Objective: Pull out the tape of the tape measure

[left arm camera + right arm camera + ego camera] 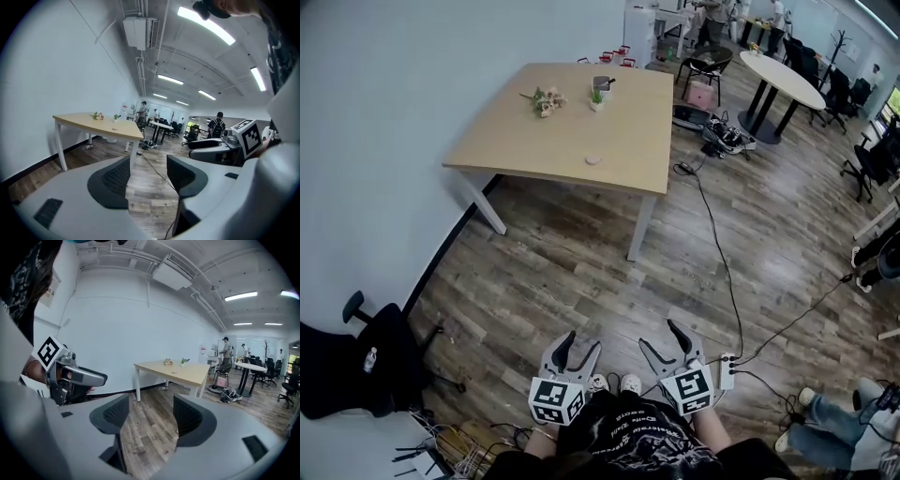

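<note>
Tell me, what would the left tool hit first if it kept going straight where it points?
Probably the wooden floor: the left tool, open and empty, aims slightly downward at bare boards crossed by a black cable, short of the wooden table. Depth is hard to judge.

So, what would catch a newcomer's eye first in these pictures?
The left gripper and right gripper sit at the bottom of the head view, both open and empty over the floor. Beyond them a pale table stands by the white wall, with flowers and a small white disc on it. A black cable runs across the floor to the table's right.
</note>
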Demonstrator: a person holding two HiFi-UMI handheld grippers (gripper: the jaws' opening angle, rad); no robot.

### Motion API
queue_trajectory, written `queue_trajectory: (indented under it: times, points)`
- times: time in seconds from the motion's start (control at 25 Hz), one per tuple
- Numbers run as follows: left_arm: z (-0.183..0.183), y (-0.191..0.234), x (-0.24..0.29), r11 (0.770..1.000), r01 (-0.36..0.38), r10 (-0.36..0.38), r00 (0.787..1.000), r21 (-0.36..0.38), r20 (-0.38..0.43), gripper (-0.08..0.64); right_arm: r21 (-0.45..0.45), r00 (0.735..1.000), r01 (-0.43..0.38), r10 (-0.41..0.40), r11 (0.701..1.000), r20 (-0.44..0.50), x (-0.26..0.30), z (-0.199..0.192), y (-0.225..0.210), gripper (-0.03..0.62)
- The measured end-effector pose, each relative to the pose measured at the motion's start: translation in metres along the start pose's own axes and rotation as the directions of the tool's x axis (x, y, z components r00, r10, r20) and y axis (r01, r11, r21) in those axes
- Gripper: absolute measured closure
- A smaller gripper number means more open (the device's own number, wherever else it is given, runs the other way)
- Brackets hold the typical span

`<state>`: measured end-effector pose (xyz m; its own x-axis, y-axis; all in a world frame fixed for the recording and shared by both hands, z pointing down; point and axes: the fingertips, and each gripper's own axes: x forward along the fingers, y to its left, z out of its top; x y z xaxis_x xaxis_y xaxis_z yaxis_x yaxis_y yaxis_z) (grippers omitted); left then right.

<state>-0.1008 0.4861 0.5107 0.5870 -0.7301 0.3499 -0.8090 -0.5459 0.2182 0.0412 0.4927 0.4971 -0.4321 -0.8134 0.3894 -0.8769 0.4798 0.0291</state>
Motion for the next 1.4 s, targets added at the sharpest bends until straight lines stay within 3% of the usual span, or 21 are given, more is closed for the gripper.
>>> queue_trajectory:
  times: [0.36,0.76,0.96,1.2,1.4]
  points:
    - [0.002,0.020,-0.010,0.999,0.046,-0.046,0.999,0.025,-0.004,0.322,-0.022,0.999,0.045,-0.045,0.999,-0.012,0.007,-0.001,0.019,0.295]
    - [-0.002,0.043,0.000,0.998,0.033,-0.033,0.999,-0.050,-0.012,0.321,0.009,0.999,0.030,-0.029,1.000,-0.032,0.024,-0.006,0.024,0.296]
    - [0.004,0.050,0.027,0.998,0.015,-0.015,1.000,-0.060,-0.001,0.321,-0.004,1.000,0.014,-0.014,1.000,-0.024,0.053,-0.004,-0.001,0.296]
    - [0.016,0.054,0.083,0.998,0.025,-0.027,0.999,-0.050,-0.045,0.321,-0.007,0.999,-0.043,0.043,0.999,-0.031,0.100,0.009,-0.050,0.296]
    - [0.047,0.073,0.132,0.996,-0.037,0.035,0.999,-0.085,-0.020,0.321,-0.021,0.994,-0.107,0.106,0.994,-0.039,0.143,0.030,-0.094,0.296]
